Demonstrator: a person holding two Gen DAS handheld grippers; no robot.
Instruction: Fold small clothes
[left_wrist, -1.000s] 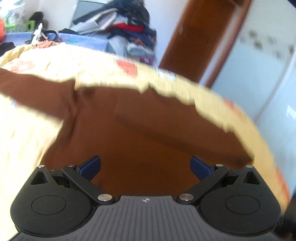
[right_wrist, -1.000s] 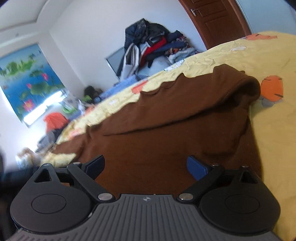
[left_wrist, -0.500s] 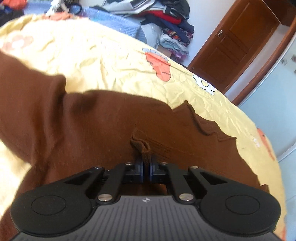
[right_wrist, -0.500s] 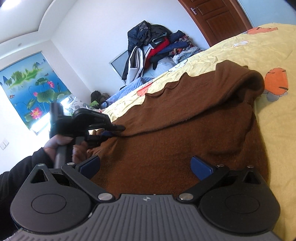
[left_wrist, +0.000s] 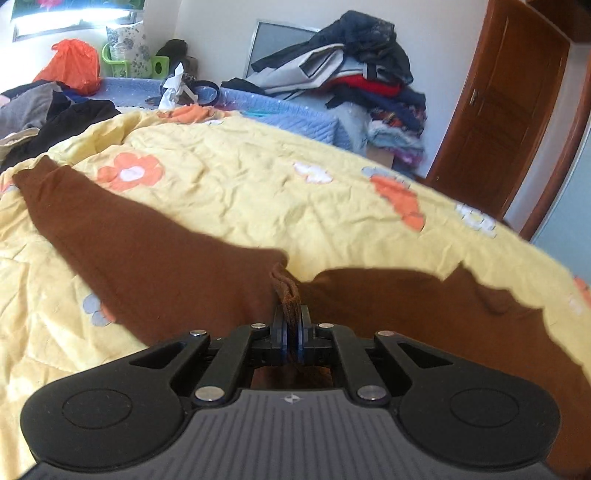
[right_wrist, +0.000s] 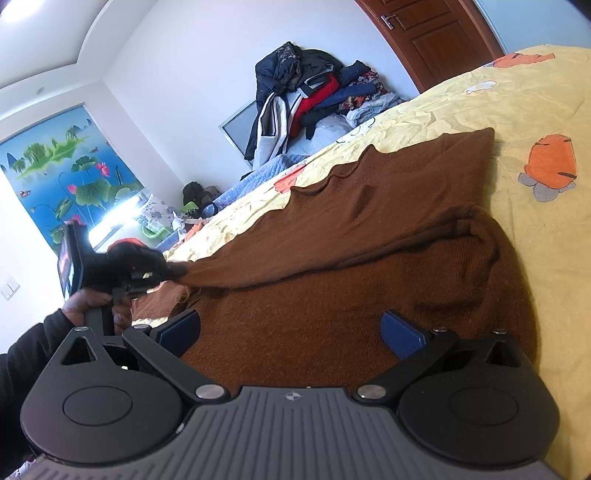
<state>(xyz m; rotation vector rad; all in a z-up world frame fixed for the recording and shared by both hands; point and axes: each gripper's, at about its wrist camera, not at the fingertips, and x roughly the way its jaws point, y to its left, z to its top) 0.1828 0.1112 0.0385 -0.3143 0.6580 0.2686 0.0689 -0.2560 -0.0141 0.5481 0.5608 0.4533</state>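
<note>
A brown knitted sweater (right_wrist: 369, 236) lies spread on the yellow flowered bedspread (left_wrist: 240, 184). My left gripper (left_wrist: 291, 325) is shut on a pinched fold of the sweater (left_wrist: 177, 258) and holds it lifted; one sleeve trails off to the left. In the right wrist view the left gripper (right_wrist: 162, 271) shows at the left, pulling a folded sleeve layer taut across the body. My right gripper (right_wrist: 291, 328) is open and empty, low over the sweater's near part, with blue pads (right_wrist: 400, 332) on either side.
A heap of clothes (left_wrist: 351, 81) is piled by the wall near a wooden door (left_wrist: 498, 118). Dark garments (left_wrist: 48, 110) and an orange bag (left_wrist: 70, 66) lie at the bed's far left. A lotus painting (right_wrist: 62, 177) hangs on the wall.
My left gripper closed on a fold of the sweater, then lifted and pulled it left, stretching the folded layer flat. My right gripper stayed open and hardly moved.
</note>
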